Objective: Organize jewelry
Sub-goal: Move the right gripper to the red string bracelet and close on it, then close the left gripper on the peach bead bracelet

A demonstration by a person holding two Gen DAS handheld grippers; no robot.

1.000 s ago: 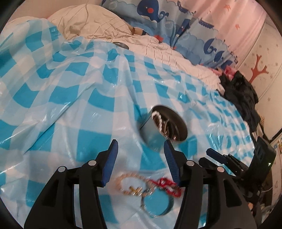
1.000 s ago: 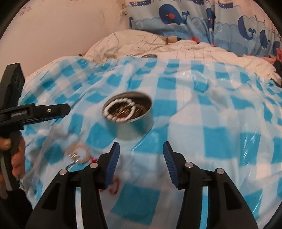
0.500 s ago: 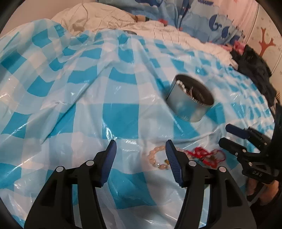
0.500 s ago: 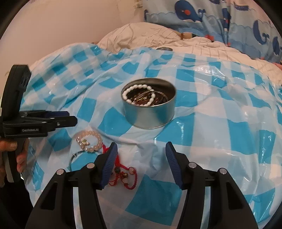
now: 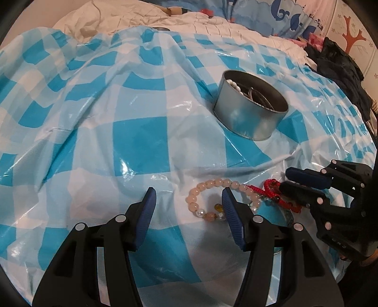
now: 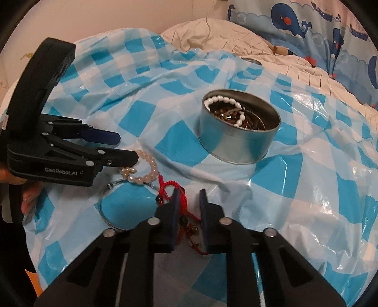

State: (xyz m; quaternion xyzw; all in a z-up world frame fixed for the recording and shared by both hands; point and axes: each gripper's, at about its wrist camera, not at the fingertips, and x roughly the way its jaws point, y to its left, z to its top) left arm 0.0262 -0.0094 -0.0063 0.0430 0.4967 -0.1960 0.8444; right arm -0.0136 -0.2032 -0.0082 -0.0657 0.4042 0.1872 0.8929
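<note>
Three loose pieces of jewelry lie on the blue-and-white checked plastic sheet [image 5: 139,132] spread over the bed, as far as we can count: one pink bead bracelet [image 5: 208,191], one red cord bracelet [image 6: 176,200] and one thin metal bangle [image 6: 113,210]. They sit close together in one cluster, near the front edge of the sheet, with the pink beads overlapping the bangle's rim and the red cord touching both.

One round metal tin [image 6: 238,134] stands upright farther back on the sheet, apart from the cluster. Inside it we see one white pearl strand [image 6: 224,104] curled along the wall, over a tangle of darker pieces we cannot count.

We hold two claws. Our left claw [image 5: 189,196] is released, its two blue pads spread wide; one pad hangs in front of the pink bead bracelet, and nothing is pinched between them. Our right claw [image 6: 189,196] is closing, its jaws narrow, with the red cord bracelet running between them; from the left wrist view its tips sit right at the red cord, but we cannot tell whether the pads press on it.

Beyond the sheet lie one cream quilt [image 6: 212,35] and whale-print fabric [image 6: 307,21].
</note>
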